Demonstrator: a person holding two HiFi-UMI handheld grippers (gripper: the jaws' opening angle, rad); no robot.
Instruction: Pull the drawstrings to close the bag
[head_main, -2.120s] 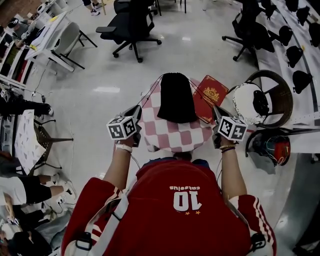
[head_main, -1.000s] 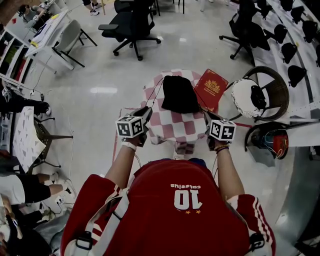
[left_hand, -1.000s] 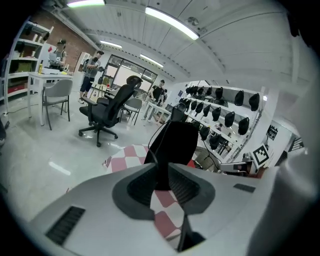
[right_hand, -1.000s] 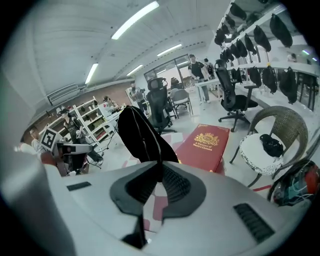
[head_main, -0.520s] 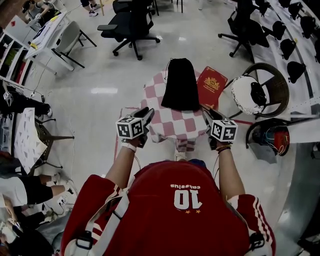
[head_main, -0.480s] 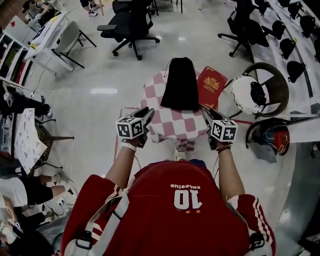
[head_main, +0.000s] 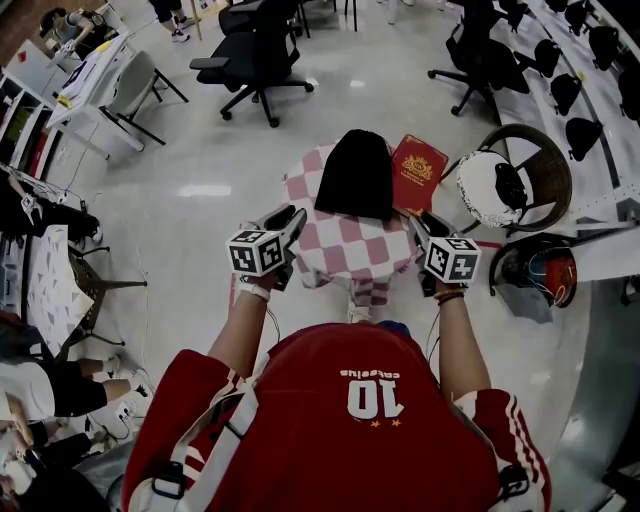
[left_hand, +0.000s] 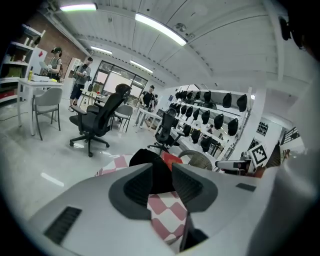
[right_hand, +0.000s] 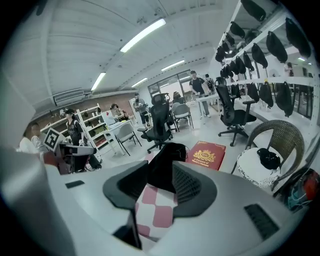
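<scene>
The bag (head_main: 355, 175) is black. It lies on the far half of the small table (head_main: 345, 255), which has a red and white check cloth. The bag's long side runs away from the person.

The left gripper (left_hand: 161, 176) is above the near left corner of the table. The right gripper (right_hand: 161, 175) is above the near right corner. Both point forward and a bit down. The bag is ahead of them and between them, and it looks about as near to one as to the other.

Both pairs of jaws have just been opening and now stand apart. Nothing is in them. Through each gap you only see the bag and the cloth, farther off.

The strings are too thin to see, so I cannot tell where they lie or if the bag is shut. To grab again, I think each gripper must go forward and in toward the bag.

A red book (head_main: 418, 175) lies just beside the bag on the right, so that side is tight. A round chair (head_main: 545, 170) stands near the table on the right too. On the left there is open floor (head_main: 200, 200) and more room.
</scene>
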